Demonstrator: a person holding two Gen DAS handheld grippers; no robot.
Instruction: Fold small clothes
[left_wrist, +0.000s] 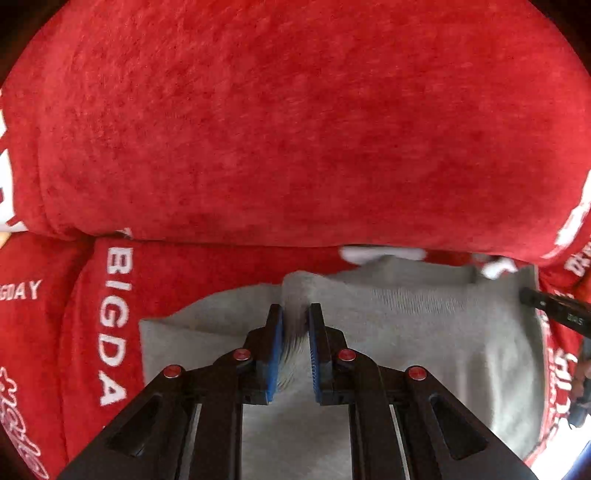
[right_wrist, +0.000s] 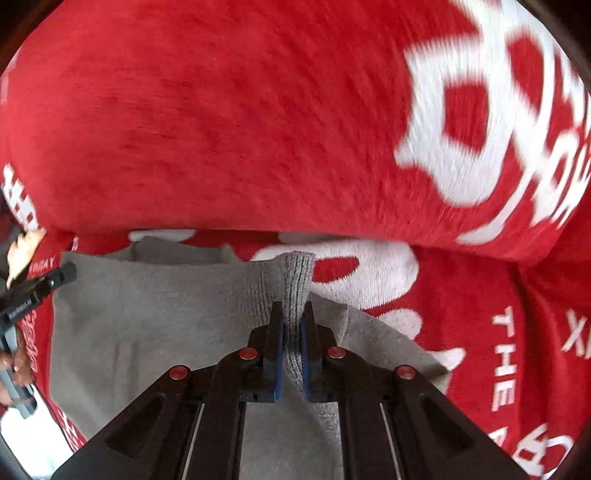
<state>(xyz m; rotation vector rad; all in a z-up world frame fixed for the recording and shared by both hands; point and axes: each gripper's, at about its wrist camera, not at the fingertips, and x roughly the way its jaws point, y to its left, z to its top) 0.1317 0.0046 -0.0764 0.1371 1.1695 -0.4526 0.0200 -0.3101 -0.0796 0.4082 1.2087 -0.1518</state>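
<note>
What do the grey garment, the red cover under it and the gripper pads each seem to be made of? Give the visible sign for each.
Grey garment: knitted fabric, probably cotton or a blend; matte, with ribbed rows visible in the pinched edge.
Red blanket: plush fleece or velour, likely synthetic; short fuzzy nap, white lettering.
Pads of the left gripper: blue, apparently rubber or soft plastic; fine ridges show.

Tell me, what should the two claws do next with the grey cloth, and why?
Probably lay the pinched edge down flat and let go. The left claw and right claw each grip a bunched corner of the grey cloth, which already lies doubled over on the red blanket.
</note>
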